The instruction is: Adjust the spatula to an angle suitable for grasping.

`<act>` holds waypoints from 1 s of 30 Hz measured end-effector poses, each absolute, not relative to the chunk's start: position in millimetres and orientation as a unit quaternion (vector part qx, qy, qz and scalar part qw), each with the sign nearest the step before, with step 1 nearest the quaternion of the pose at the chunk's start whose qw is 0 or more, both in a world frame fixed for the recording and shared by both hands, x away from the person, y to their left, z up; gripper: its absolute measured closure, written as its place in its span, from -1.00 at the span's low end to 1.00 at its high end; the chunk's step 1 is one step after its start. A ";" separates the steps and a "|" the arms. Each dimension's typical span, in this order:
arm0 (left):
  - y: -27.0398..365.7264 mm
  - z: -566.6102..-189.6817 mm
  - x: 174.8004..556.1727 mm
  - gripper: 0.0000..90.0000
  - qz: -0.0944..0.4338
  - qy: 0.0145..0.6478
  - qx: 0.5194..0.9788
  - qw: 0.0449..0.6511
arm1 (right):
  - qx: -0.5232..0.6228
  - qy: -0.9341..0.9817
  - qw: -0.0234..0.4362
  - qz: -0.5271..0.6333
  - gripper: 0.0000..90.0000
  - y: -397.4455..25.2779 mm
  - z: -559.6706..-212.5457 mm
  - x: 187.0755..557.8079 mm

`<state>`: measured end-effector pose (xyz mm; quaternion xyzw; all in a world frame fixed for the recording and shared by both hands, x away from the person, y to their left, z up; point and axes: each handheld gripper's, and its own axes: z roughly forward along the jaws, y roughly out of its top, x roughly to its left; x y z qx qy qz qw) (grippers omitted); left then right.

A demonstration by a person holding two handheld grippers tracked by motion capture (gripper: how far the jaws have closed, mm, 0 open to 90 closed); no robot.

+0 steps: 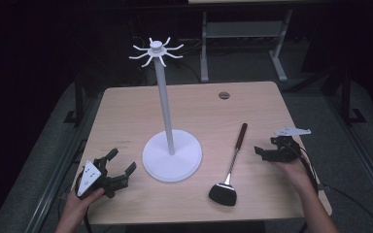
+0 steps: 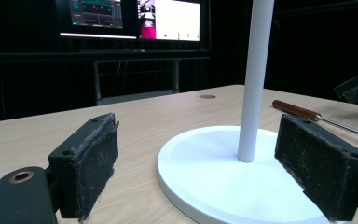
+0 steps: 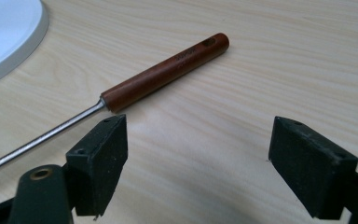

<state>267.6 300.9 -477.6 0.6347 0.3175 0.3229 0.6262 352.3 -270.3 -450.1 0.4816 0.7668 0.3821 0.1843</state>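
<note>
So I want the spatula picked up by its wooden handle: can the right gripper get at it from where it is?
Probably yes. The right gripper is open, and its fingers sit beside the wooden handle of the spatula, with bare table between.

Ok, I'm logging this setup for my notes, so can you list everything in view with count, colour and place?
Hook stand: one, white, round base at mid table, pole upright, hooks at its top.
Spatula: one, black head, metal shaft, brown wooden handle, flat on the table right of the stand.
Table: one, light wood, with a round cable port near the far edge.
Monitors: two, lit, beyond the table in the left gripper view.
Desk frame: one, pale, on the floor behind the table.
Left gripper: one, black, open, near-left of the table.
Right gripper: one, black, open, beside the spatula handle.
</note>
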 end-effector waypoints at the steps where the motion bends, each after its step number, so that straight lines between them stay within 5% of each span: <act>1: 301.2 -477.6 267.6 -0.72 0.324 0.317 0.636 0.625 | 0.481 0.766 0.184 0.385 -0.49 -270.2 -449.9 353.6; 30: 301.2 -477.6 267.6 -0.72 0.323 0.317 0.636 0.625 | 0.490 0.750 0.191 0.402 0.78 -252.3 -451.8 432.4</act>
